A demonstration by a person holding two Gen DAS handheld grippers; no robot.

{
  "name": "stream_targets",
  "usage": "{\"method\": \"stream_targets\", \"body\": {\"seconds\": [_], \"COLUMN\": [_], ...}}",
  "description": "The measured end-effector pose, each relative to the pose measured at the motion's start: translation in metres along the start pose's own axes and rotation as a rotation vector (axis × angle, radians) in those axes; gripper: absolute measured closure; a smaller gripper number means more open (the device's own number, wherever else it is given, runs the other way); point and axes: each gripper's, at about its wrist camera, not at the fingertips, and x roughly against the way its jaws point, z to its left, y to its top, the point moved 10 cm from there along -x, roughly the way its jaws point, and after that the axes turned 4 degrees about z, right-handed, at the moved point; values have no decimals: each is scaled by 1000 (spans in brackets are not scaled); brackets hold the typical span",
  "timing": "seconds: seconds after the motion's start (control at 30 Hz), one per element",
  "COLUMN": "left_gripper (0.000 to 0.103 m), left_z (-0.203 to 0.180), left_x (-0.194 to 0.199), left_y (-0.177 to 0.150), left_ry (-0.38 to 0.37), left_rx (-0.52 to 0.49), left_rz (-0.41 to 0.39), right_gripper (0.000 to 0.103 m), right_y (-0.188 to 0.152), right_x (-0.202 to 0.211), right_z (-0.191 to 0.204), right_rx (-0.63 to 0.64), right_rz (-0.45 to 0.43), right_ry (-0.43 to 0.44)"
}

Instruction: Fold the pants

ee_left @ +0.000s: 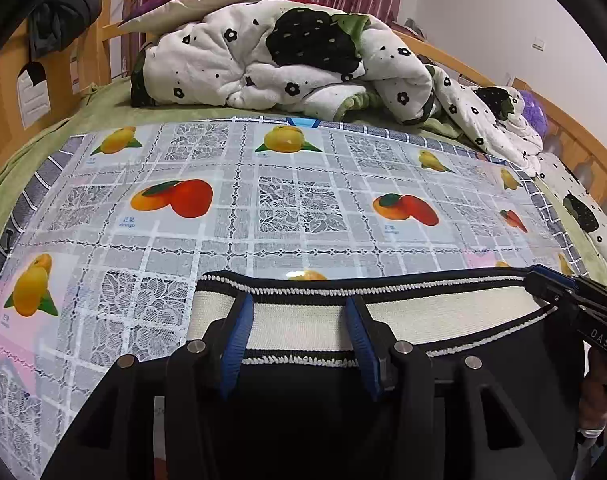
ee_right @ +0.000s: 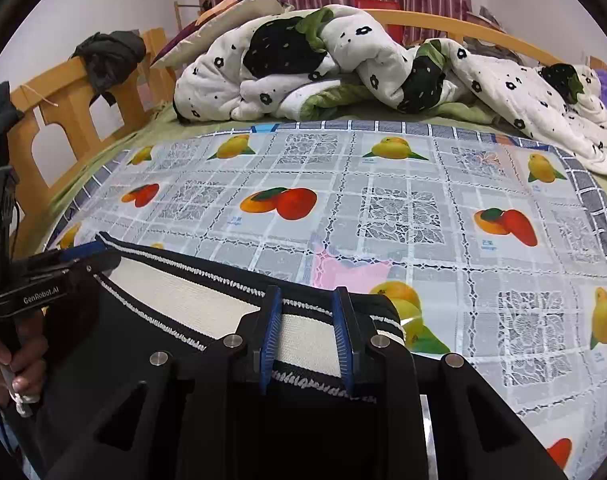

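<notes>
My left claw [ee_left: 299,320] open astride pants [ee_left: 443,316] waistband; right claw [ee_right: 308,332] open likewise, over fruit-print cloth [ee_right: 383,200].

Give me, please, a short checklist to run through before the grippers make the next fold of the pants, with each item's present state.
1. Left gripper over the waistband, near its left end: ok; whether it pinches the fabric: cannot tell.
2. Right gripper over the waistband near its right end: ok; grip: cannot tell.
3. Waistband stretched fairly straight between the grippers: ok.
4. Fruit-print cloth ahead bare for laying the pants: ok.
5. Crumpled blanket apart from the pants: ok.
6. Pant legs lying flat: cannot tell, hidden below the grippers.
</notes>
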Motion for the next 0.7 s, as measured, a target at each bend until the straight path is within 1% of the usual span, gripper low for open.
{"method": "stream_targets", "body": {"seconds": [0.03,0.1,0.13,0.2,0.23,0.3,0.33,0.43,0.47,0.53,0.57,0.6,0.63,0.67,0.7], "left_gripper": [55,48,47,47,47,47,47,47,47,45,36,30,30,30,30], "left_z": [-2,-5,-11,-16,-18,-23,-25,-22,-20,-15,-12,-11,-10,-9,-7], "left_x": [7,22,35,49,60,79,92,112,118,134,144,148,152,154,156], "left_y": [-2,-9,-20,-37,-51,-75,-94,-135,-152,-171,-180,-186,-197,-207,-210], "left_ry": [4,-6,-25,-19,-19,-47,-61,-66,-59,-43,-24,-18,-29,-20,3], "left_rx": [-2,-6,-27,-68,-86,-104,-112,-112,-116,-124,-127,-130,-145,-169,-188], "left_rz": [5,3,2,17,25,32,37,70,80,33,5,7,32,50,47], "right_gripper": [78,74,70,66,66,66,65,65,66,65,65,65,65,65,65], "right_y": [-1,-8,-12,-28,-40,-61,-73,-112,-122,-143,-148,-156,-161,-167,-169], "right_x": [6,25,32,54,63,78,86,102,107,115,118,123,127,129,130], "right_z": [0,0,1,3,5,8,9,13,13,13,12,10,10,10,12], "right_rx": [2,-27,-39,-62,-60,-66,-72,-78,-82,-100,-108,-124,-134,-145,-154], "right_rz": [8,14,13,0,2,4,6,35,45,65,63,56,61,73,77], "right_ry": [-14,-21,-16,3,4,6,12,5,-3,-9,-8,-14,-16,-4,8]}}
